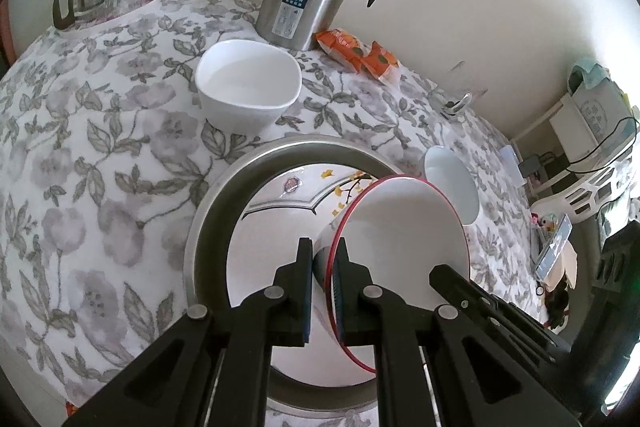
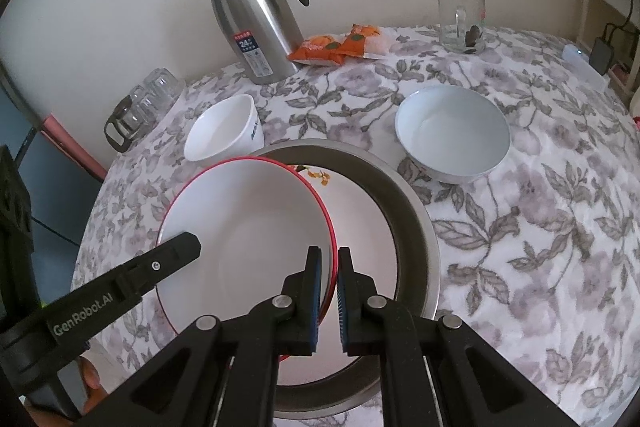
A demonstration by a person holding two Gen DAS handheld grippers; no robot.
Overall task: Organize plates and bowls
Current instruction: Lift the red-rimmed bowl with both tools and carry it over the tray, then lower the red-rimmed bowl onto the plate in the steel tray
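Two grippers hold one red-rimmed bowl (image 2: 244, 227) above the table (image 2: 540, 227), which carries a floral cloth. The largest item on it is a steel basin (image 2: 416, 223) at the near edge, with a flower-printed plate (image 2: 360, 223) lying flat inside it. The red-rimmed bowl is tilted over the plate and basin, its opening facing the right wrist camera.

The left gripper (image 1: 325, 259) clamps the bowl's rim from one side; the rim (image 1: 330, 259) passes between its closed pads. The right gripper (image 2: 329, 267) clamps the opposite side of the same rim, jaws closed on it. In the right wrist view the left gripper's finger (image 2: 176, 251) lies across the bowl's left edge.

A steel carafe (image 2: 256, 23) with a black lid and handle stands at the far edge against the wall. A round white bowl (image 2: 452, 135) sits upright just beside the basin toward the right edge. A squarish white bowl (image 2: 224, 135) sits upright just beyond the basin toward the left edge. A glass pot (image 2: 124, 125) and upturned glasses (image 2: 160, 87) stand at the far left corner. A glass mug (image 2: 460, 17) stands at the far right corner. Orange snack packets (image 2: 340, 45) lie between carafe and mug, just beside the carafe.
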